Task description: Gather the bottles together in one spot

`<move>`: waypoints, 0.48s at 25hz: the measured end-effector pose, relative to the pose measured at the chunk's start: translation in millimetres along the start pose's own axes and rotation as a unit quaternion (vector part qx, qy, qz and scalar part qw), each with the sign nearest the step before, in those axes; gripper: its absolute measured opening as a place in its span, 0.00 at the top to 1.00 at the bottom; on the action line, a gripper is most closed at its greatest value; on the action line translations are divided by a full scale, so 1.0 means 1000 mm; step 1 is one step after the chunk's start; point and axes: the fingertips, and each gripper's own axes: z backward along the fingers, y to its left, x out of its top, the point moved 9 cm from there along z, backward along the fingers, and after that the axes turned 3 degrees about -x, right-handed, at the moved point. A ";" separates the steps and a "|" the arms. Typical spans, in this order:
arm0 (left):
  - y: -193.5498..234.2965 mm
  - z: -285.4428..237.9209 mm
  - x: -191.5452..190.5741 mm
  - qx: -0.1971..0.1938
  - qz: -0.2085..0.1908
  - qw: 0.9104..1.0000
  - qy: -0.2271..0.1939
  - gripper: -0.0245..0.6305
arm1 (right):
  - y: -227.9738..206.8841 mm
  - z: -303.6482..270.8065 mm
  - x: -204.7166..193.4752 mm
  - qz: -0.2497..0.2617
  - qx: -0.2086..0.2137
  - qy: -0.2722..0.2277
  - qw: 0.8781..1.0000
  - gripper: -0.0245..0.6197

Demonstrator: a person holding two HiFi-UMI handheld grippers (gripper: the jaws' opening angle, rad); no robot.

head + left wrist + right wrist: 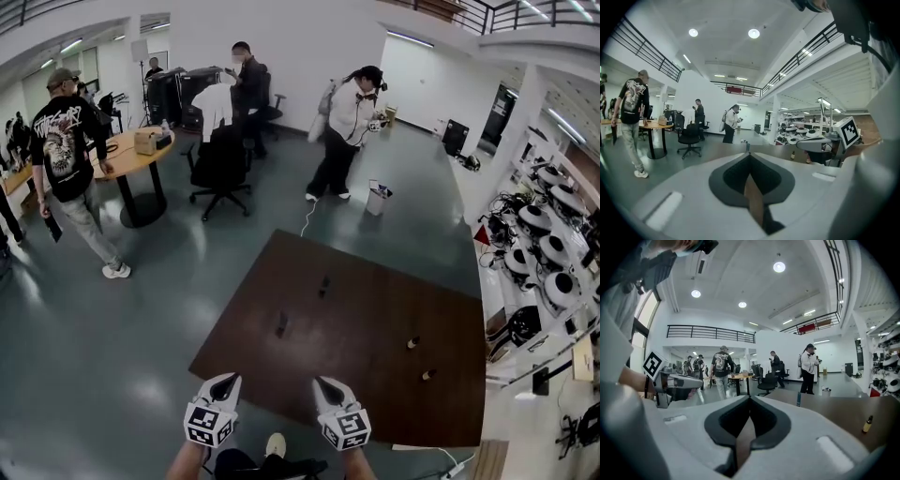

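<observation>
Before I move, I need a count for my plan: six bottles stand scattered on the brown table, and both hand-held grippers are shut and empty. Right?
Not six. The head view shows only four on the brown table: two dark bottles and two small bottles. They do stand scattered, and the left hand-held gripper and right hand-held gripper are shut and empty.

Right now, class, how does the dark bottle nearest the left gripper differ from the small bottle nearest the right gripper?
The dark bottle is taller and slimmer; the small bottle is short. The dark bottle looks dark all over; the small bottle shows a pale part. The dark bottle stands mid-table; the small bottle stands further right. Both stand upright on the table, untouched.
</observation>
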 end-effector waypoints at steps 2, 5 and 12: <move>-0.001 -0.007 0.003 0.003 0.002 1.000 0.001 0.96 | -0.007 -0.007 0.001 0.002 0.006 0.002 1.000 0.96; 0.002 -0.015 0.002 0.007 0.004 1.000 0.005 0.96 | -0.015 -0.019 0.001 -0.002 0.008 0.000 1.000 0.96; 0.029 -0.035 0.003 0.012 0.008 1.000 0.008 0.96 | -0.021 -0.052 0.001 0.002 0.005 0.005 1.000 0.96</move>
